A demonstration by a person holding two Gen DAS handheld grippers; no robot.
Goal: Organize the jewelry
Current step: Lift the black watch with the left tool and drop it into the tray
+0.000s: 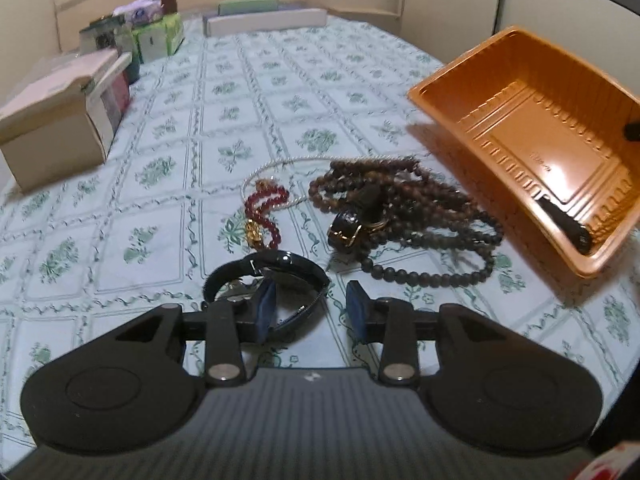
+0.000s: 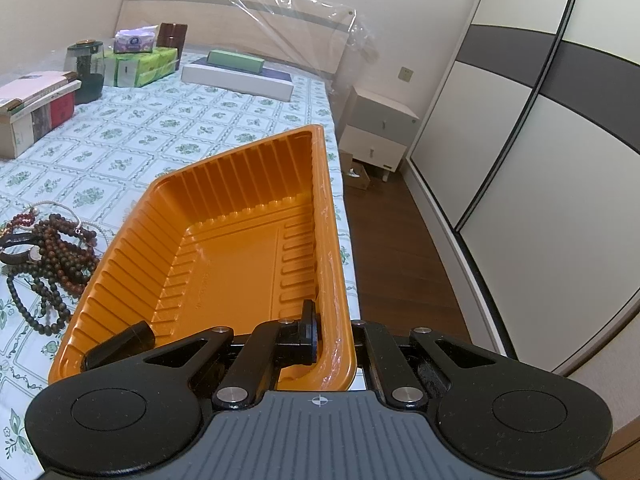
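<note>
An orange plastic tray (image 1: 532, 88) is held tilted above the bed at the right. My right gripper (image 2: 334, 340) is shut on the tray's near rim (image 2: 336, 264). A black strap-like piece (image 2: 120, 344) lies in the tray's low corner, also seen in the left wrist view (image 1: 566, 224). A pile of dark wooden bead strings (image 1: 404, 208), a red bead bracelet (image 1: 266, 210), a pearl strand (image 1: 276, 166) and a black watch (image 1: 348, 228) lies on the bed. My left gripper (image 1: 312, 306) is open, its left finger inside the loop of a black watch (image 1: 272, 276).
Cardboard boxes (image 1: 60, 120), tissue packs (image 1: 158, 36) and a dark jar (image 2: 86, 68) line the bed's left side. Flat boxes (image 2: 236, 74) lie by the headboard. The bed's edge (image 2: 346, 240) drops to wooden floor, with a nightstand (image 2: 378, 132) and wardrobe (image 2: 540, 184) beyond.
</note>
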